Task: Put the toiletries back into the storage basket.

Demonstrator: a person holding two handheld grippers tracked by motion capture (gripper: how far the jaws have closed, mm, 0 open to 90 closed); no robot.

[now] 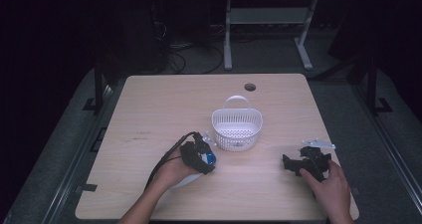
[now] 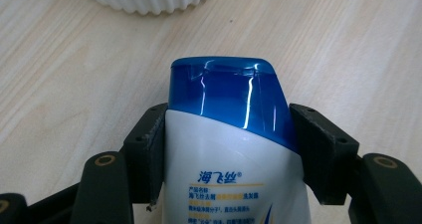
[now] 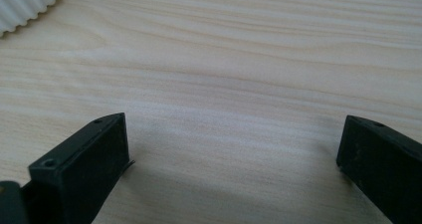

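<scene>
Left gripper (image 2: 226, 149) clamps a glossy white shampoo bottle (image 2: 234, 174), its base cut off.
Blue cap (image 2: 224, 94) smooth; right gripper (image 3: 234, 159) gapes over pale woodgrain table (image 3: 249, 59).

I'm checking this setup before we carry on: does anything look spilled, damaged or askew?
Nothing stands out. The shampoo bottle sits squarely between the left gripper jaws, cap closed; the white basket stands upright on the table.
</scene>
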